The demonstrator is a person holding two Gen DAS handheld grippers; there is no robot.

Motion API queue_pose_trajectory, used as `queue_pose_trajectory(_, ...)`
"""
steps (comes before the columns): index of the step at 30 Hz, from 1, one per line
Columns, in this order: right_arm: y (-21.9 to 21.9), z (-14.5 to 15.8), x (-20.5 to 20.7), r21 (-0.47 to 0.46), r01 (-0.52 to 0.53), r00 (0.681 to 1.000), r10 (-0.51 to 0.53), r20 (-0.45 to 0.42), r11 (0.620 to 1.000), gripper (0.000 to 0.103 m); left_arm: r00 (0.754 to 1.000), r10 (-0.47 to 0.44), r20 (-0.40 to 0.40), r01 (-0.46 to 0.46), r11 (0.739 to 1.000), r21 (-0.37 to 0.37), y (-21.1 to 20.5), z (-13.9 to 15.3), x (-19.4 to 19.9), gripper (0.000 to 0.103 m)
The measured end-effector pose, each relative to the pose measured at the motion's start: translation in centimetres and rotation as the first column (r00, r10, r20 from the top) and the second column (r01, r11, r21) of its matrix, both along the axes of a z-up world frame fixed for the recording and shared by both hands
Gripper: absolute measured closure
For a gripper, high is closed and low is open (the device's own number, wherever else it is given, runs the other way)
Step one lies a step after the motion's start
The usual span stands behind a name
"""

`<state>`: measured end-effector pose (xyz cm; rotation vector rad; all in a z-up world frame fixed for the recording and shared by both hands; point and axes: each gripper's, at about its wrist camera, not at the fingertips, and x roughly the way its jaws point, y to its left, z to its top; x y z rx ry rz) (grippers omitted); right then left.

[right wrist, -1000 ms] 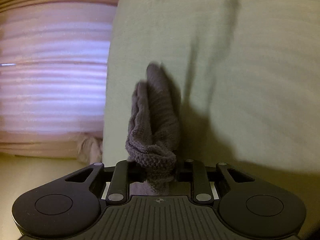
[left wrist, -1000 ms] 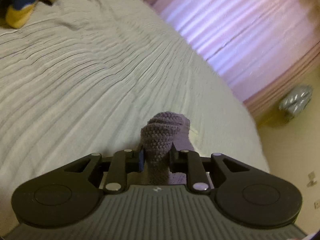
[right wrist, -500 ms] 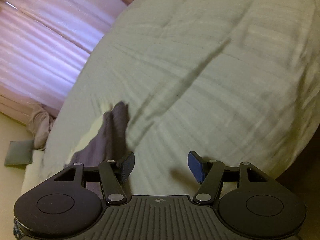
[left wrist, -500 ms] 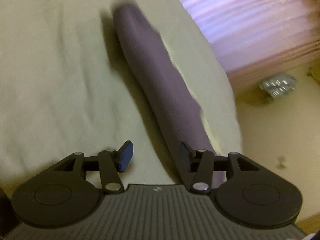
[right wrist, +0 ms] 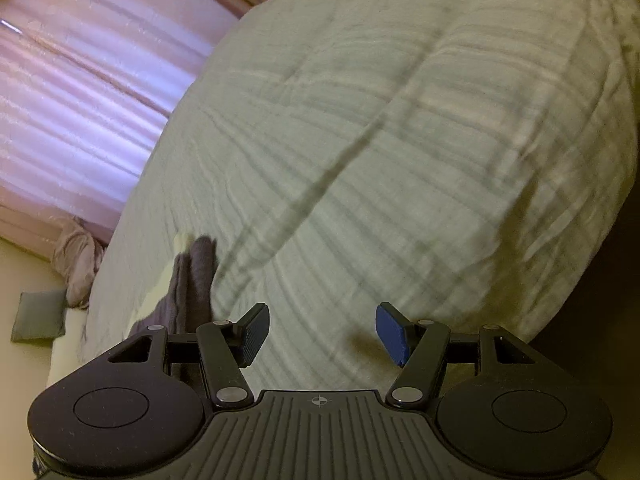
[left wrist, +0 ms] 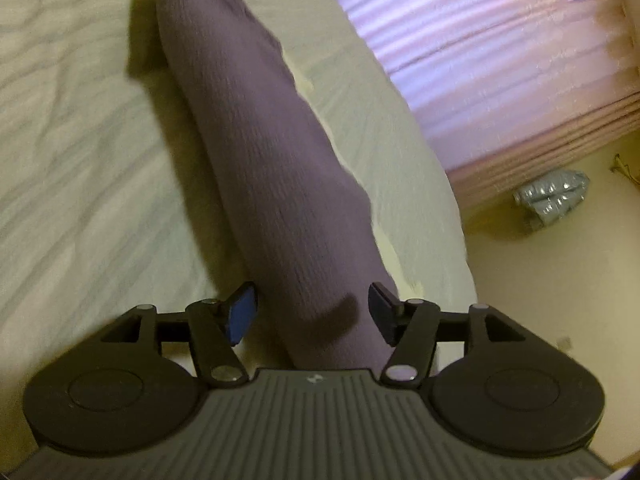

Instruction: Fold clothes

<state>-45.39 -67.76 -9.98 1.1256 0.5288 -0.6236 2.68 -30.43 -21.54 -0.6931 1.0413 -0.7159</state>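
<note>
A long purple knit garment (left wrist: 264, 152) lies folded in a narrow strip on the pale bedspread (left wrist: 80, 168), near the bed's right edge. My left gripper (left wrist: 312, 312) is open, its jaws wide apart on either side of the garment's near end, not gripping it. My right gripper (right wrist: 320, 332) is open and empty above the bedspread (right wrist: 380, 160). In the right wrist view the garment (right wrist: 192, 276) shows to the left of the left finger, by the bed's edge.
Pink curtains (left wrist: 500, 48) hang beyond the bed. A silvery bag (left wrist: 552, 196) lies on the floor at the right. In the right wrist view a bundle of pink cloth (right wrist: 76, 256) and a grey cushion (right wrist: 38, 316) lie on the floor beside the bed.
Both grippers were shut on the purple garment a second ago and have since opened and let it go. It now lies flat on the bed. The right gripper has drawn away rightward.
</note>
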Motion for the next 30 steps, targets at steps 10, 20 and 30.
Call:
queue_pose_trajectory(10,-3.5,0.4,5.6,-0.06,-0.129,0.991,0.131,0.032,0.99,0.04,0.964,-0.256,0.065,0.251,0.965,0.074,1.1,3.8,5.1,0.094)
queue_pose_trajectory(20,-4.5,-1.8,16.3,0.101,-0.548,0.818,0.508,0.269,0.83,0.009,0.954,-0.292,-0.072,0.295,0.955,0.034,9.3,3.0,5.6,0.089)
queue_pose_trajectory(30,-2.3,-6.3,27.7,0.14,-0.821,0.57,0.784,0.247,0.554,0.005,0.959,-0.136,-0.249,0.1,0.983,-0.152,6.6,-4.3,-2.4,0.065)
